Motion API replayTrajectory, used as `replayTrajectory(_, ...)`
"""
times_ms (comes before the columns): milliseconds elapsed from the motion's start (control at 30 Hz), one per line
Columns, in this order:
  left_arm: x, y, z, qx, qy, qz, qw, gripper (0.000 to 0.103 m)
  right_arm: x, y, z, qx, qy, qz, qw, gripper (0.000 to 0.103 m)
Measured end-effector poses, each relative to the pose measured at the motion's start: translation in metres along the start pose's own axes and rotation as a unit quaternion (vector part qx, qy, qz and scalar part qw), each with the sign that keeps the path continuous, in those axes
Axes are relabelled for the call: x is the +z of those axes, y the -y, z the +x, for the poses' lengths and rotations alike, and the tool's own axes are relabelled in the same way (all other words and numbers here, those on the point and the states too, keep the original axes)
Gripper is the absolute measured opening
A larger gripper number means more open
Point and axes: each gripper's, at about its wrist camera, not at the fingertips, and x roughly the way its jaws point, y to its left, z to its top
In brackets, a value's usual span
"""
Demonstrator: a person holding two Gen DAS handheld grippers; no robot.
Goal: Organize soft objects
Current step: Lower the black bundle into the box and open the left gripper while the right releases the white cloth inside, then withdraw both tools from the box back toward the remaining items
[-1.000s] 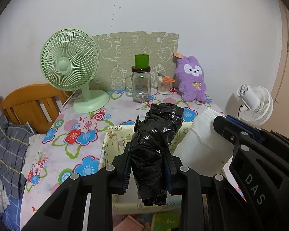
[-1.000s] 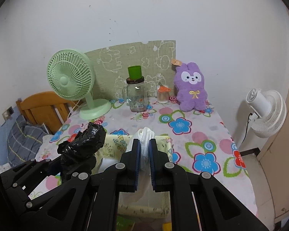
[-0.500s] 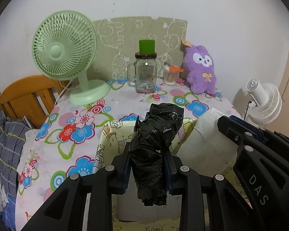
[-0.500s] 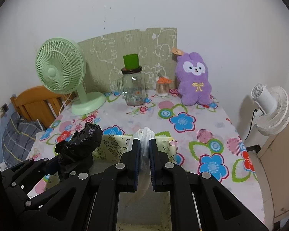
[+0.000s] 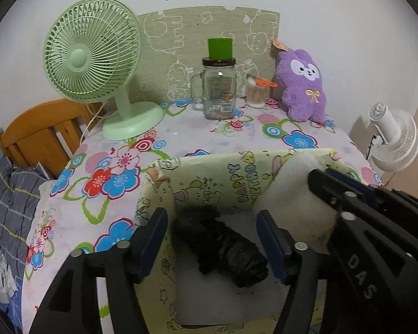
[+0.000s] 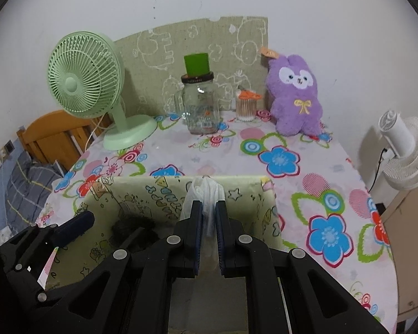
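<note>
A mint-green desk fan [image 5: 93,55] stands at the far left of a table covered in a flowered cloth [image 5: 111,167], its cage facing the cameras. To its right along the wall sit a glass mug jar [image 5: 218,89] with a green cup [image 5: 220,48] on its lid, a small jar of cotton swabs [image 5: 257,94] and a purple plush rabbit [image 5: 303,83], upright against a patterned board [image 5: 209,27]. A white fan [image 5: 395,139] stands beyond the table's right edge.

At the near edge of the table sits an open fabric bin [image 5: 209,167] printed with cartoons. The left gripper [image 5: 211,239] hangs over the bin with its fingers spread wide, holding nothing. Between and below them, a black plastic bundle [image 5: 223,247] lies on the bin's pale floor, its long axis running diagonally from far left to near right, the narrower end pointing toward the bin's back-left corner. It appears clear of both fingers.

To the right, the right gripper [image 6: 208,222] is closed tight on a white plastic bag [image 6: 206,192], whose bunched top sticks up past the fingertips, roughly upright, in front of the bin's back wall. In the left wrist view, the bag [image 5: 289,194] bulges at the bin's right side, just beside the black bundle's end of the bin but apart from it.
</note>
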Motion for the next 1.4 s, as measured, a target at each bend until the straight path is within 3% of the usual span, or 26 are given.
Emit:
replayTrajectory(200, -0.002, 0.005, -0.003, -0.013, 0.002, 0.005, 0.9999, 0.085, -0.004, 0.003, 0.003, 0.0, -0.013, 0.003, 1.0, 0.018)
replayTrajectory(233, -0.003, 0.005, -0.004, -0.012, 0.003, 0.005, 0.9999, 0.087, -0.004, 0.003, 0.003, -0.002, -0.014, 0.002, 1.0, 0.027)
replayTrajectory(267, -0.003, 0.005, -0.005, -0.012, 0.004, 0.005, 0.9999, 0.09, -0.005, 0.003, 0.002, -0.004, -0.013, 0.001, 1.0, 0.045)
replayTrajectory(333, -0.003, 0.005, -0.007, -0.015, 0.005, 0.003, 0.9999, 0.09, -0.006, 0.003, -0.004, -0.006, -0.002, 0.0, 1.0, 0.069)
replayTrajectory(500, -0.004, 0.003, -0.016, -0.018, 0.007, -0.005, 0.9998, 0.096, -0.005, 0.001, -0.019, -0.014, 0.015, -0.008, 1.0, 0.072)
replayTrajectory(567, -0.005, 0.003, -0.021, -0.018, 0.011, -0.006, 0.9998, 0.099, -0.006, 0.002, -0.024, -0.014, 0.019, -0.007, 1.0, 0.082)
replayTrajectory(867, -0.01, 0.007, -0.045, -0.014, 0.026, -0.006, 0.9995, 0.103, -0.008, 0.0, -0.052, -0.026, 0.039, -0.018, 0.999, 0.097)
replayTrajectory(1400, -0.029, 0.015, -0.097, -0.018, 0.063, -0.008, 0.9978, 0.103, -0.024, -0.003, -0.107, -0.033, 0.072, -0.023, 0.997, 0.101)
